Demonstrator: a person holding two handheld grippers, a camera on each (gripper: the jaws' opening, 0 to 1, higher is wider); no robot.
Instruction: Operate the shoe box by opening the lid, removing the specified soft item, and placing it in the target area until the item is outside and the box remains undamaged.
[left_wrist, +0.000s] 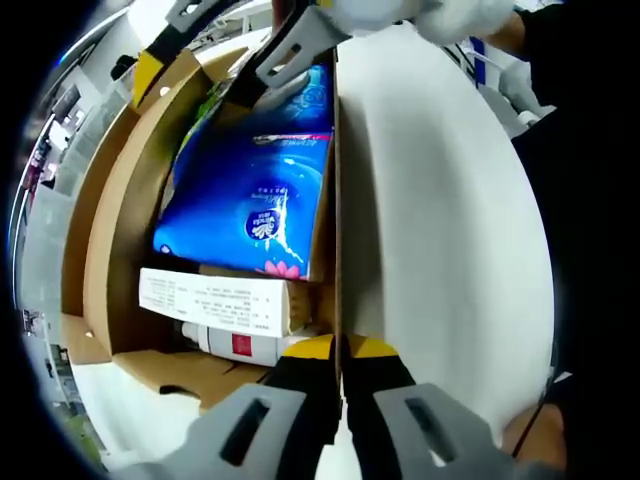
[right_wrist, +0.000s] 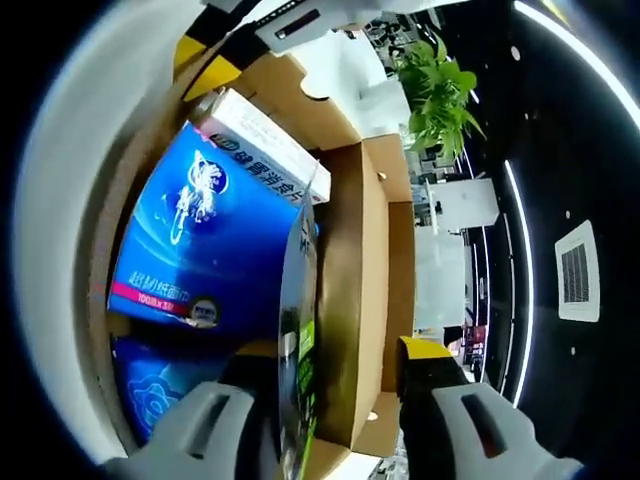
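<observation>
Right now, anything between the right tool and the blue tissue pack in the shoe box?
Yes. A thin green-edged packet stands on edge between the jaws of the open right tool, alongside the blue tissue pack. A white carton lies against the pack's far end. The left tool grips a cardboard panel, and the box is open.

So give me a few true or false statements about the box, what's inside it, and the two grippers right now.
1. The shoe box is open. True.
2. A blue tissue pack lies inside the box. True.
3. The left gripper is wide open, touching nothing. False: its jaws are pinched on the edge of the white lid.
4. The box is empty. False: it holds the blue pack, a white carton and more.
5. The right gripper straddles the box's cardboard wall. True.
</observation>
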